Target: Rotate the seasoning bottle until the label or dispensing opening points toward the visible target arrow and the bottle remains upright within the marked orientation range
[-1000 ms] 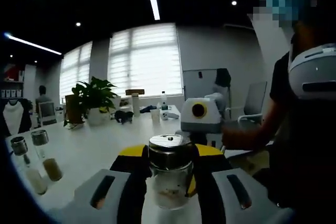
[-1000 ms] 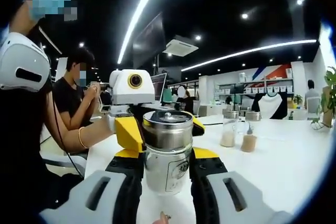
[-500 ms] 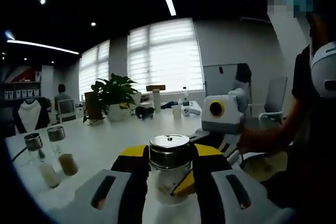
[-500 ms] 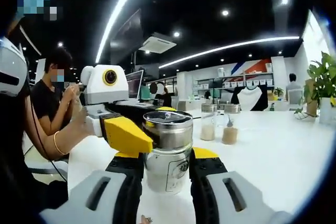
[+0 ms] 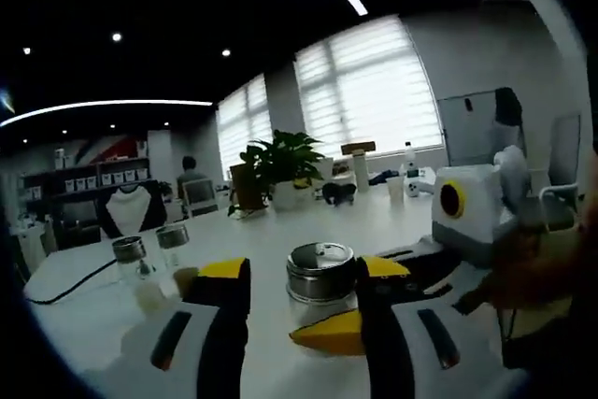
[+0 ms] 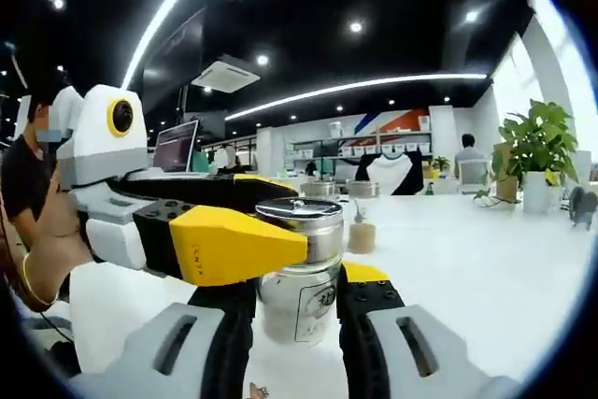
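Standing upright on the white table (image 6: 486, 268), the seasoning bottle (image 6: 301, 268) is sitting between the jaws of the right gripper (image 6: 294, 310), which are pressing on its glass sides. The left gripper (image 6: 238, 242) is coming in from the left, with its yellow jaws closing around the steel lid. In the left gripper view, the bottle (image 5: 320, 279) is sitting between the left gripper (image 5: 304, 310) jaws. Two other shakers (image 5: 149, 263) are standing far left.

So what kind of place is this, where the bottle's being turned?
Most likely an open-plan office. Long white tables run the room, a monitor sits on a far desk, and a potted plant stands before wide windows with blinds.
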`<state>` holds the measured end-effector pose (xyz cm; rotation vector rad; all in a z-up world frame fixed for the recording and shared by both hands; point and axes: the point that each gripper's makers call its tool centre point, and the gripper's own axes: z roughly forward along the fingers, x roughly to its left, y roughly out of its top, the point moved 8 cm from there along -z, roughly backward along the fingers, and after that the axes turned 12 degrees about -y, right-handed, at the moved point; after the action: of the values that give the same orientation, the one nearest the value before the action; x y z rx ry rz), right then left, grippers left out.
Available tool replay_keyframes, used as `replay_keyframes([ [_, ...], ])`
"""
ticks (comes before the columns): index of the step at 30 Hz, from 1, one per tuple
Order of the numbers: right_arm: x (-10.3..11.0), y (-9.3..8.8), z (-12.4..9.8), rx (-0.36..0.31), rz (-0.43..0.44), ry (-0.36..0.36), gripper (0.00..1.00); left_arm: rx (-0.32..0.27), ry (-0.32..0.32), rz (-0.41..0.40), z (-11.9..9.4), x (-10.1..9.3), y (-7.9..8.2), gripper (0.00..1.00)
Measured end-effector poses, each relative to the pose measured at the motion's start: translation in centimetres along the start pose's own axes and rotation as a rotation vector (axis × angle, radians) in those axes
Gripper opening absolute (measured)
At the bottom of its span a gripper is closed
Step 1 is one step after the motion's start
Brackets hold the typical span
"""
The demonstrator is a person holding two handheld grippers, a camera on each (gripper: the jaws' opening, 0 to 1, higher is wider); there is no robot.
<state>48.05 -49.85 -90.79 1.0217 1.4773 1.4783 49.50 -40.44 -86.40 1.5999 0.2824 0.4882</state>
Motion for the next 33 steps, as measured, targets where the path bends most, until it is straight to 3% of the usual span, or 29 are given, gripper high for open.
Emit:
replay_keyframes([
  [5, 0.3, 0.5, 0.5, -0.04, -0.072, -0.089, 0.31, -0.01, 0.041, -0.004, 0.1, -0.5, 0.0, 0.47],
  [8, 0.7, 0.5, 0.5, -0.062, -0.118, -0.165, 0.31, -0.1, 0.112, -0.083, -0.3, -0.5, 0.2, 0.47],
  [9, 0.7, 0.5, 0.6, -0.069, -0.136, -0.175, 0.31, -0.094, 0.114, -0.074, -0.3, -0.7, 0.1, 0.47],
  [13, 1.1, 0.3, 0.7, -0.09, -0.095, -0.193, 0.31, -0.108, 0.145, -0.107, -0.4, -1.0, -0.1, 0.46],
  [14, 1.1, 0.2, 0.7, -0.093, -0.096, -0.201, 0.31, -0.161, 0.175, -0.146, -0.5, -1.2, 0.0, 0.46],
  [15, 1.2, 0.1, 0.7, -0.1, -0.075, -0.212, 0.31, -0.169, 0.176, -0.149, -0.5, -1.4, 0.0, 0.46],
  [22, 2.2, -0.4, 0.7, -0.098, -0.074, -0.233, 0.31, -0.071, 0.216, -0.094, -0.5, -2.0, -0.3, 0.47],
  [29, 3.1, -0.7, 0.7, -0.103, -0.075, -0.246, 0.31, -0.047, 0.306, -0.09, -0.6, -2.6, -0.7, 0.47],
  [33, 3.3, -1.0, 0.6, -0.114, -0.076, -0.255, 0.31, -0.039, 0.32, -0.121, -0.5, -2.5, -1.0, 0.46],
])
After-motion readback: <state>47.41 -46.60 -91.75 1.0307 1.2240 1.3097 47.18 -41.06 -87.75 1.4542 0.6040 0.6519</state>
